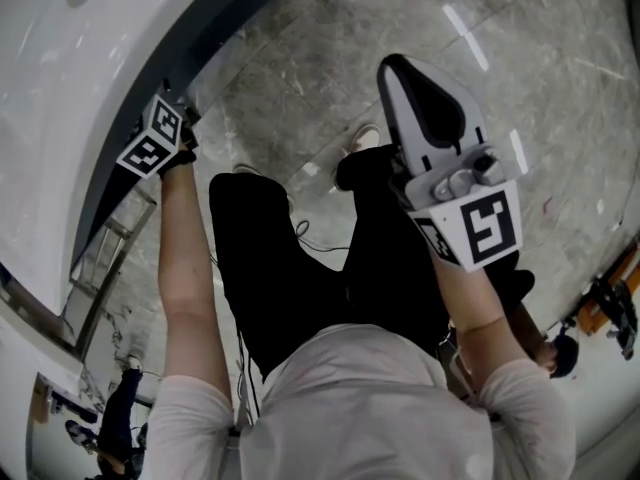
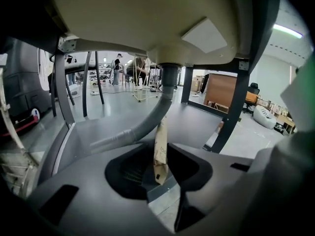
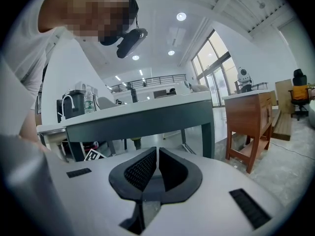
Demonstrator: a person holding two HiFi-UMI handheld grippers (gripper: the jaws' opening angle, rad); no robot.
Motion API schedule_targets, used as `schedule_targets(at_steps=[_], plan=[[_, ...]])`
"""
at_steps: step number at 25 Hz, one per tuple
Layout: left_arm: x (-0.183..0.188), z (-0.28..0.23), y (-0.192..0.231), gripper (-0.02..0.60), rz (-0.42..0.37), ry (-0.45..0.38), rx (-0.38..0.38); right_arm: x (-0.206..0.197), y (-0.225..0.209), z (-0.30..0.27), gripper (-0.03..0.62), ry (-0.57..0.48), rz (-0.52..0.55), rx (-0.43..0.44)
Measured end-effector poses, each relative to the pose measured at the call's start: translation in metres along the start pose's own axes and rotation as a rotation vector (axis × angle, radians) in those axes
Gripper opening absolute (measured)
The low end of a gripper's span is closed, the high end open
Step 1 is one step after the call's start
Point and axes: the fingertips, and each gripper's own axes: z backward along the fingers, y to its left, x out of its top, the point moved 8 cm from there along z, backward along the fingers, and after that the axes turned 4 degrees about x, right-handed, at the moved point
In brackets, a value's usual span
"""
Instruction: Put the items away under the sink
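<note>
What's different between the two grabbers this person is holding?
On the left gripper the jaws stand wide apart, a tan packet between them, unpinched; on the right gripper they are closed together, empty. The left gripper reaches under the sink basin by the drain pipe; the right gripper is out in the open. Both have grey bodies and black jaws.

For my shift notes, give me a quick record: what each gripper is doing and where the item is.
Left gripper: open, jaws wide apart, under the sink basin
Item: tan paper packet, upright between the left jaws, in front of the drain pipe
Right gripper: shut, empty, held over the floor
</note>
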Motion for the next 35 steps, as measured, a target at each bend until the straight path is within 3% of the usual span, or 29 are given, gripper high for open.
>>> schedule_targets(at_steps=[15,22,25,31,35], plan=[[-0.005,0.038,-0.012,0.121,0.005,-0.037,0.014,0.005,-0.004,-0.006,0.041,0.029,-0.012,0.05],[-0.008,0.056,-0.021,0.118,-0.011,0.0,0.018,0.015,-0.006,0.001,0.041,0.061,-0.035,0.054],[-0.011,0.066,-0.028,0.084,-0.012,0.03,0.012,0.024,-0.003,0.004,0.041,0.075,-0.037,0.055],[-0.024,0.104,-0.051,0.029,0.025,0.113,-0.056,0.051,0.027,0.009,0.041,0.088,0.02,0.103],[-0.018,0.134,-0.09,0.005,0.062,0.155,-0.202,0.07,0.037,0.009,0.041,0.112,0.036,0.112]])
